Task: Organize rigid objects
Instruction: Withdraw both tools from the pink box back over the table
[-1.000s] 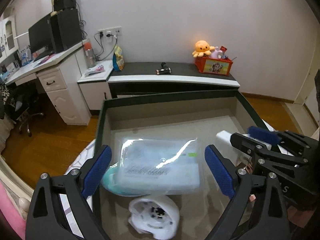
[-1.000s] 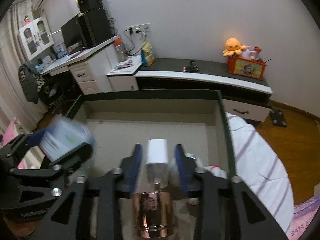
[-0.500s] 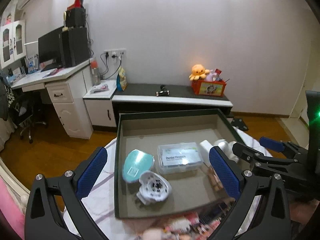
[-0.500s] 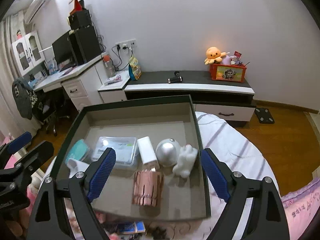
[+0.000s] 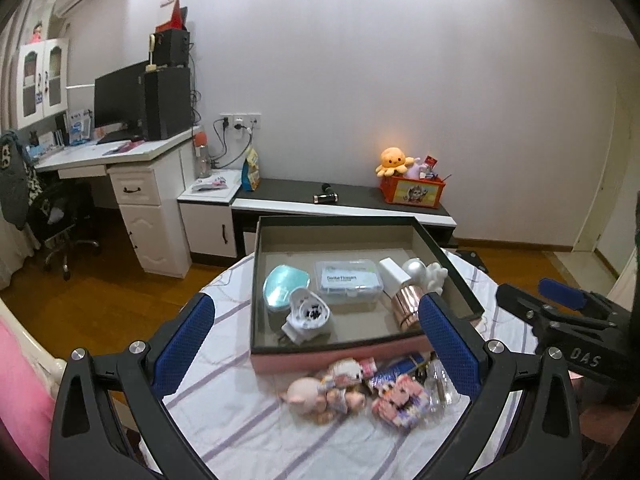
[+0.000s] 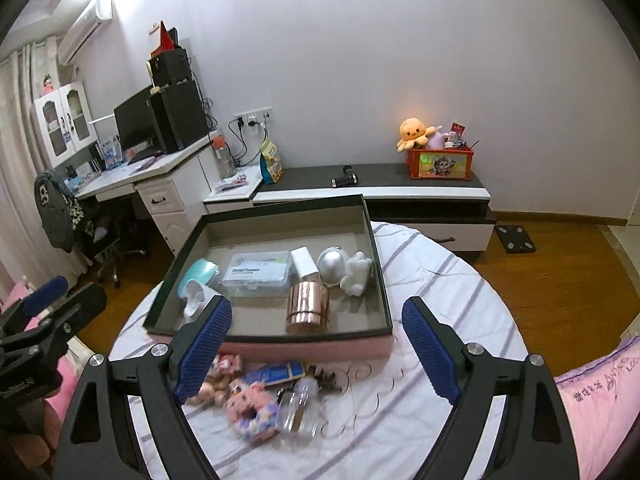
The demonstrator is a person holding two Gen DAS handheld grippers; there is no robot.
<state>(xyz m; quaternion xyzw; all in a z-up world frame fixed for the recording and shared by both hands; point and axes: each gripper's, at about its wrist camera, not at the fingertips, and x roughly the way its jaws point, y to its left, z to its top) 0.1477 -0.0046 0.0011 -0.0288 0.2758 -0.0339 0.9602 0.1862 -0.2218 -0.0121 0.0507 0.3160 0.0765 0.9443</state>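
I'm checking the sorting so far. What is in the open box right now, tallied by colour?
White: 3, the ribbed round holder, the rectangular charger block, the small lumpy figure
Teal: 1, oval case
Clear: 1, plastic floss box
Silver: 1, dome
Rose-gold: 1, metal cylinder
Total: 7

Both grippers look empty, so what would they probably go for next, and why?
Probably the right gripper drops toward the clear bottle lying in front of the box: it looks rigid, sits outside, and the jaws stand open and empty.
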